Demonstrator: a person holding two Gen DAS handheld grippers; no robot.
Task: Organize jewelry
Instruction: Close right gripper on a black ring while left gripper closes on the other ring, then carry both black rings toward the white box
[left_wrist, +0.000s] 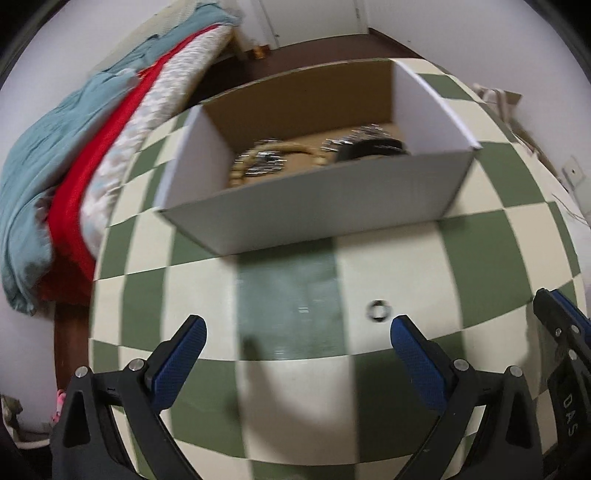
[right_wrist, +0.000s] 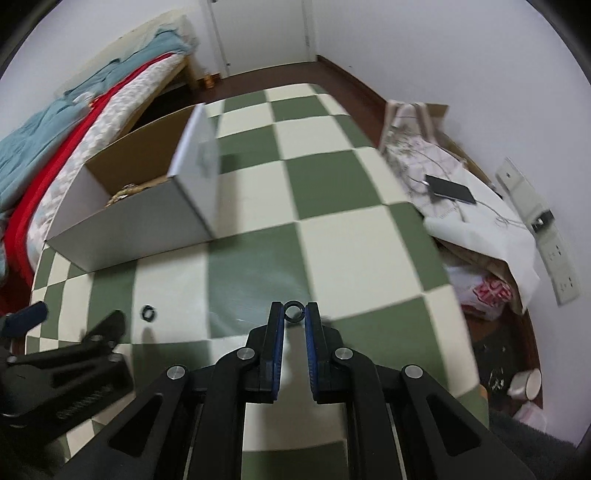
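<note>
A small dark ring (right_wrist: 294, 312) is pinched between the tips of my right gripper (right_wrist: 294, 307), which is shut on it just above the checked table (right_wrist: 332, 177). A second small ring (left_wrist: 378, 310) (right_wrist: 149, 313) lies flat on the table (left_wrist: 480, 184). My left gripper (left_wrist: 298, 325) hovers over it, open wide, with the ring just inside its right finger (left_wrist: 410, 343) and untouched. Behind stands an open white cardboard box (left_wrist: 314, 206) (right_wrist: 129, 221) holding a beaded strand (left_wrist: 243, 170), a dark band (left_wrist: 373, 146) and silvery pieces. The left gripper (right_wrist: 74, 350) also shows at the right wrist view's left edge.
A bed with teal and red covers (left_wrist: 74, 166) runs along the table's left side. To the right of the table lie a phone (right_wrist: 450, 190) with cables on a cloth, bags (right_wrist: 487, 291) and a wall socket strip (right_wrist: 535, 221). Green-and-cream table surface stretches beyond the box.
</note>
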